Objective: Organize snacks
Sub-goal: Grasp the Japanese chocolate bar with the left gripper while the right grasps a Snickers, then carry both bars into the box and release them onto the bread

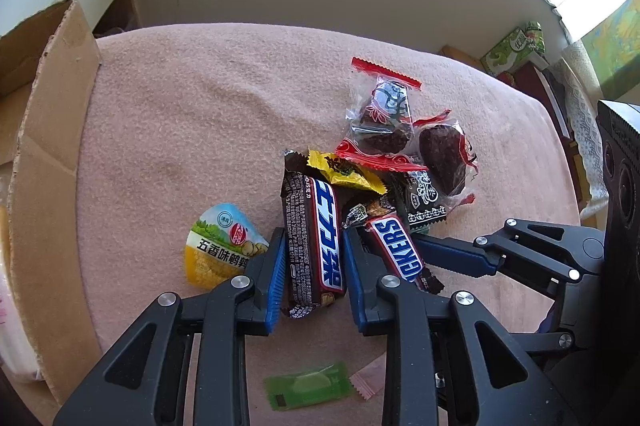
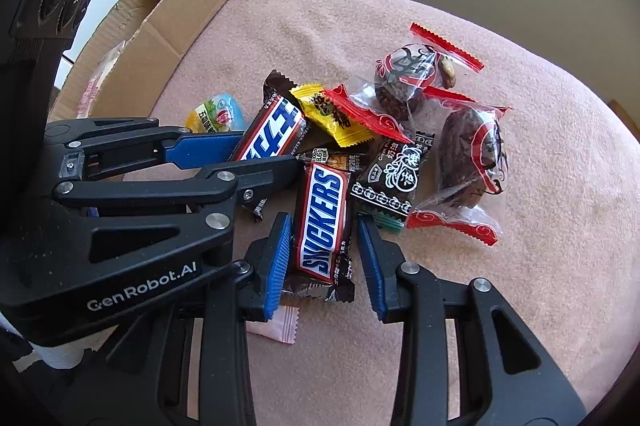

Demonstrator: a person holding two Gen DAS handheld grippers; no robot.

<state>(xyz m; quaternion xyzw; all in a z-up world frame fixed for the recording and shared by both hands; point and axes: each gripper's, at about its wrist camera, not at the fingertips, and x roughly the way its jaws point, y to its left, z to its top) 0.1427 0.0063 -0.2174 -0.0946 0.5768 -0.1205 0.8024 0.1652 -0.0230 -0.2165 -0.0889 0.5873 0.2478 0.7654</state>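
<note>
- Pink fleece covers the table (image 1: 192, 114), where a heap of wrapped snacks lies near its middle; a cardboard box (image 1: 48, 130) stands at its left edge, flaps up

- The left gripper (image 1: 314, 266) points steeply down with its blue pads either side of a Chinese-label Snickers bar (image 1: 316, 246); the pads sit against the wrapper's long edges, jaws narrow, holding the bar

- The right gripper (image 2: 324, 258) straddles the English-label Snickers bar (image 2: 324, 222); its left pad touches the wrapper while a gap shows at the right pad, so the jaws stand narrow but not pressed shut; no grip shows

- A yellow candy (image 2: 332, 114) overlaps both bars' far ends; a black candy (image 2: 390, 178) and two red-trimmed date packets (image 2: 464, 154) lie toward the table's right edge; a quail egg pack (image 1: 220, 246) sits just left of the left gripper; a green sachet (image 1: 308, 384) lies at the near edge
</note>
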